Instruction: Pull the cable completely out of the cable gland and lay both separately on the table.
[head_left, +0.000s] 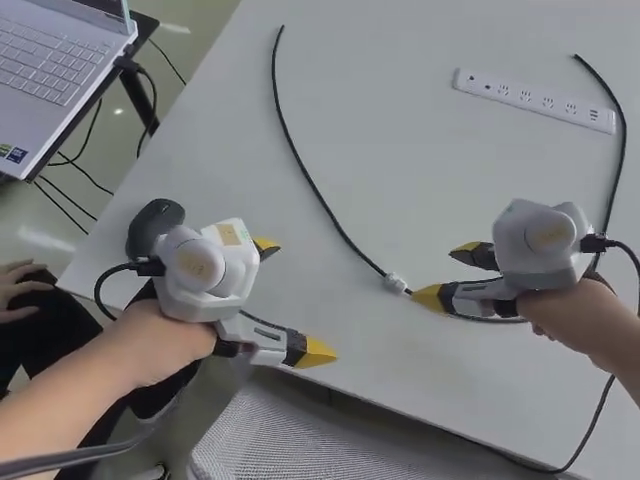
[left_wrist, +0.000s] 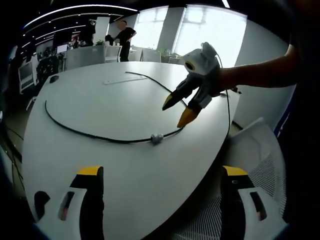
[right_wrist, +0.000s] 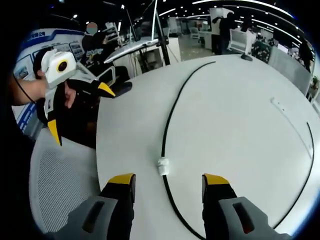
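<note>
Left claw (head_left: 295, 298): jaws spread wide with nothing between them; it is held over the near left edge of the tabletop (head_left: 420, 170), well apart from the gland.
Right claw (head_left: 444, 273): jaws also spread and pinching nothing; its yellow tips point left toward the gland.
Right claw and gland: in the right gripper view the gland lies just ahead of the tips, in line with the gap between the jaws. In the head view the lower tip is just beside it, and contact cannot be told.
Cable gland (head_left: 396, 283): small and white, lying on the tabletop near the front edge, with the cable threaded through it.
Cable (head_left: 310, 180): thin and black, lying on the tabletop in a long curve from the far side down to the gland, then on past the right claw.
Power strip (head_left: 535, 100): white, flat on the far right of the tabletop.
Laptop (head_left: 50, 60): open on a stand beyond the left edge.
Mesh chair (head_left: 290, 440): below the near edge.
</note>
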